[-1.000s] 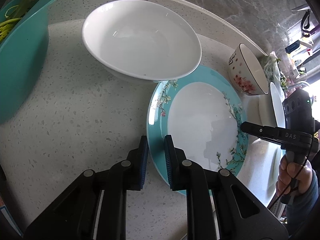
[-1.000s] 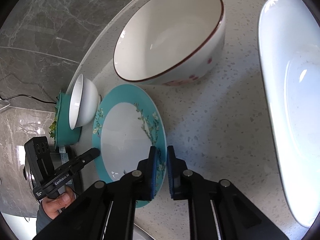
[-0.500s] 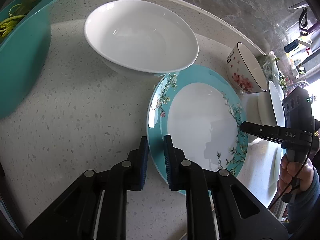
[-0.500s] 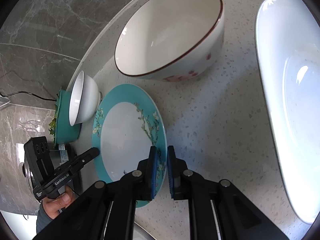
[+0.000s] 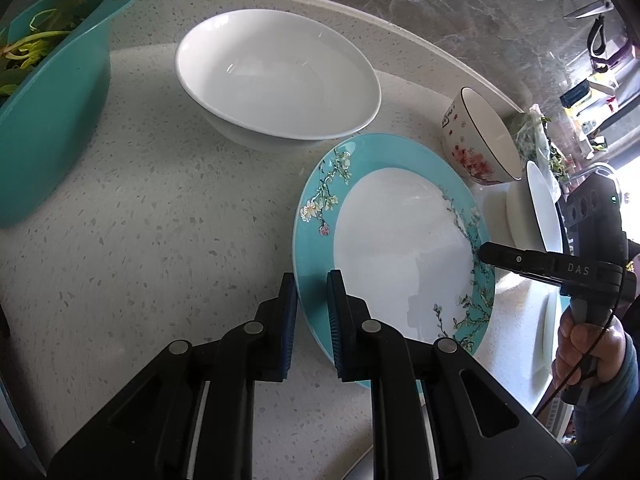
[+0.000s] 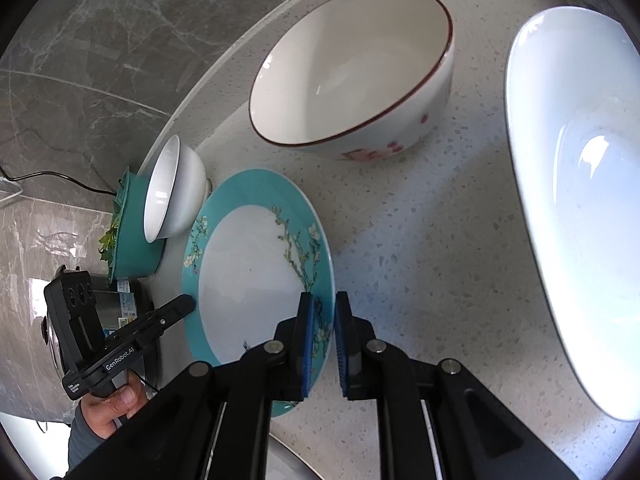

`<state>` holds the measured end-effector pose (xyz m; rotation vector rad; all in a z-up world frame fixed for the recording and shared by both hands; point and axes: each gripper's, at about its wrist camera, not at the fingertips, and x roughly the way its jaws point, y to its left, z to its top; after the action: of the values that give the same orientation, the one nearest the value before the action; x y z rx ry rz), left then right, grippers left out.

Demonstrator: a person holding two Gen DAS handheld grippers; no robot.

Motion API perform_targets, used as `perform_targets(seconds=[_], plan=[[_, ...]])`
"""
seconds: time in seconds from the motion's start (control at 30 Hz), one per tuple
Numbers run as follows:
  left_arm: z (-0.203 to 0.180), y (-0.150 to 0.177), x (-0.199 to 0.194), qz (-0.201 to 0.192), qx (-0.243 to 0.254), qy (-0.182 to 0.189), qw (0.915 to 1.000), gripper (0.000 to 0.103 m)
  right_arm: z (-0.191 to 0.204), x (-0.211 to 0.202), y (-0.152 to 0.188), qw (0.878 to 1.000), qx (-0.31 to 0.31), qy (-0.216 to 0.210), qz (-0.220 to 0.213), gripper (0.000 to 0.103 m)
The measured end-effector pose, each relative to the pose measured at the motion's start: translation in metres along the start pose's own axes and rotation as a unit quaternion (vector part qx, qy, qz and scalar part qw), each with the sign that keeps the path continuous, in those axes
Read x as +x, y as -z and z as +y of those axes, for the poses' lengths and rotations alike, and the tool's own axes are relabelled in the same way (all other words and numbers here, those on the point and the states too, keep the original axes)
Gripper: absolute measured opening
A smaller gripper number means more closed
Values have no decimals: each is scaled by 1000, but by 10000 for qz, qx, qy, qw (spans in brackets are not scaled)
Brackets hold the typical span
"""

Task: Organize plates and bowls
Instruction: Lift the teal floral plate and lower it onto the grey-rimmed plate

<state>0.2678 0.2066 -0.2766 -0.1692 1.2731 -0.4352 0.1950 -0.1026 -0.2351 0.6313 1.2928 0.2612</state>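
On counter, teal plate [image 5: 400, 240] just beside white bowl [image 5: 276, 76]. Left gripper [image 5: 312, 312] and right gripper [image 6: 321, 336] narrowed onto opposite rims, likely for level two-handed lift.

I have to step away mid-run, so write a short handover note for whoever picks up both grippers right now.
Left gripper: jaws straddle the near rim of the teal-rimmed blossom plate, narrow gap; whether they clamp it is unclear.
Right gripper: astride the opposite rim, the same doubt.
The plate appears to lie flat on the speckled counter.
The plain white bowl sits behind it, the red-blossom bowl and a white oval dish to the right.
Done: nothing stacked.
Left: lift the plate, group plates, nest bowls.
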Motion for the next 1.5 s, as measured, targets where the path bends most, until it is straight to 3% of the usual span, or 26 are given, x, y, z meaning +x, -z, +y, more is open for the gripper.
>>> perform_targets(seconds=[0.5,0.87,1.2,1.5], plan=[[-19,31,-67,-364,123,39,9993,12,23,-38,25,9993,-304,-71,-195,13],[-30,111,-121,-505,-22,59,9987,13,45,-68,79,9975,-692,-112,-127,13],[-26,195,-129,-199,-167,-44,9997,13,39,-59,135,9967,-754,-22,303,13],[-33,231,-128,-84,-20,-221,9997,13,32,-52,156,9955,-807,94,486,13]])
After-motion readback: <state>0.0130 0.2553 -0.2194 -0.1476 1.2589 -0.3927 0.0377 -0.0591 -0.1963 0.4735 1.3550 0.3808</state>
